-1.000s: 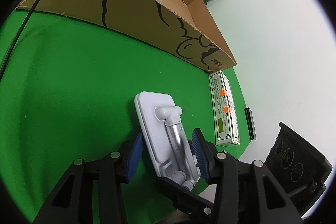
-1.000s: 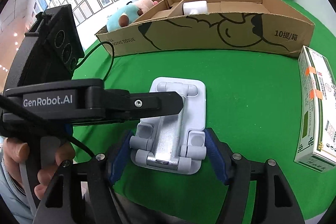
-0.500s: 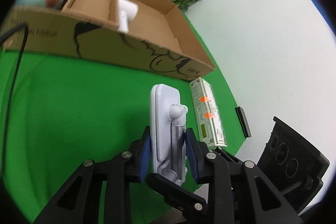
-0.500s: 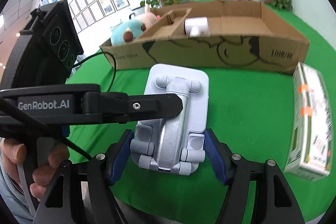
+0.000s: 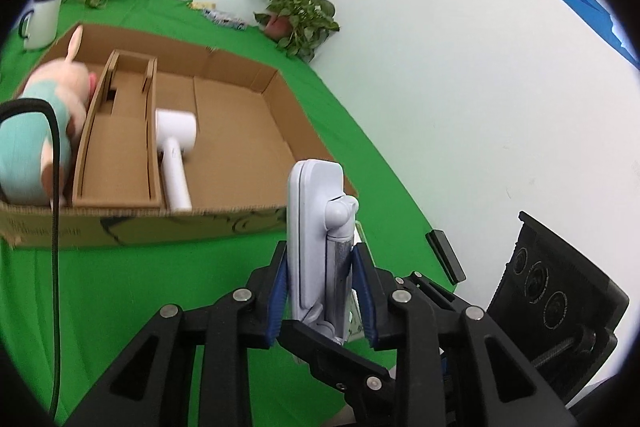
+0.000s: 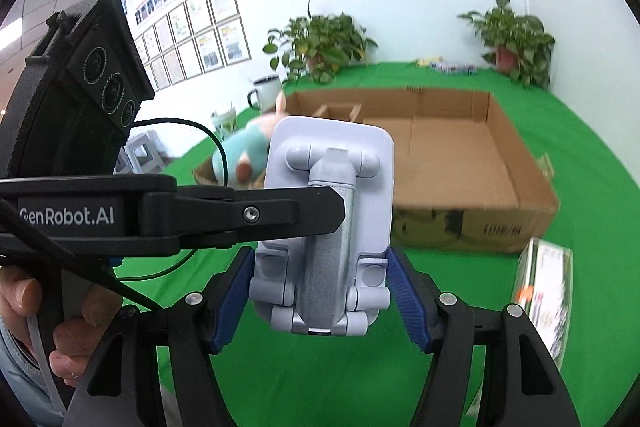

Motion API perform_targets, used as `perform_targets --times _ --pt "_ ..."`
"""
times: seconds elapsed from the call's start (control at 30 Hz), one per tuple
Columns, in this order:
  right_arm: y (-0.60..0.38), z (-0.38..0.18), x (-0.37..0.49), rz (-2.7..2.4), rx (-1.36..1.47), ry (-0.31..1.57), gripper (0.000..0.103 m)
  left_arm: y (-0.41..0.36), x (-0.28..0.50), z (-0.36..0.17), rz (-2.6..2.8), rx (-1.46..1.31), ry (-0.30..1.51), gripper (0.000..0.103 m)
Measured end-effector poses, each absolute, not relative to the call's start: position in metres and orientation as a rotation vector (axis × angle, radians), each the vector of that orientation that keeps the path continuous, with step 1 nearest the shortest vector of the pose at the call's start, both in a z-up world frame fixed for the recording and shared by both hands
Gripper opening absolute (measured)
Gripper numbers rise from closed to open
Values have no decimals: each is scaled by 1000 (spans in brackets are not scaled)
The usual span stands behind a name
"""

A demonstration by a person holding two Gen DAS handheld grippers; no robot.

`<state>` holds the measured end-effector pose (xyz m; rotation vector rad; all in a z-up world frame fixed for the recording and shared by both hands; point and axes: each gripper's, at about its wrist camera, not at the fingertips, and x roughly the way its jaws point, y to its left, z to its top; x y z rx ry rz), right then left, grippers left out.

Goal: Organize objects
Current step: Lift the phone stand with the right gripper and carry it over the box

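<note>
Left gripper [image 5: 320, 297] jaws clamped on phone stand [image 5: 316, 239], right gripper [image 6: 318, 301] jaws pinching its sides, above cardboard box [image 5: 248, 135]

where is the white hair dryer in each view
Left wrist: the white hair dryer lies inside the cardboard box, left of centre, beside the divider.
Right wrist: not visible; the folded phone stand covers that part of the box.
Shared landmark: the cardboard box.
</note>
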<state>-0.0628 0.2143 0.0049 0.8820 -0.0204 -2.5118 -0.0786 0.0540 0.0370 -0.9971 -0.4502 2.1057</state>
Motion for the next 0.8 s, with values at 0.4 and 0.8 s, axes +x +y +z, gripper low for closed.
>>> perform_targets --times 0.4,0.8 --pt "217 61 -137 -2493 887 -64 63 70 -149 87 2125 -1020 -405 28" --pt "204 71 -233 -2358 1070 -134 62 76 -217 74 2068 -1144 -472 23"
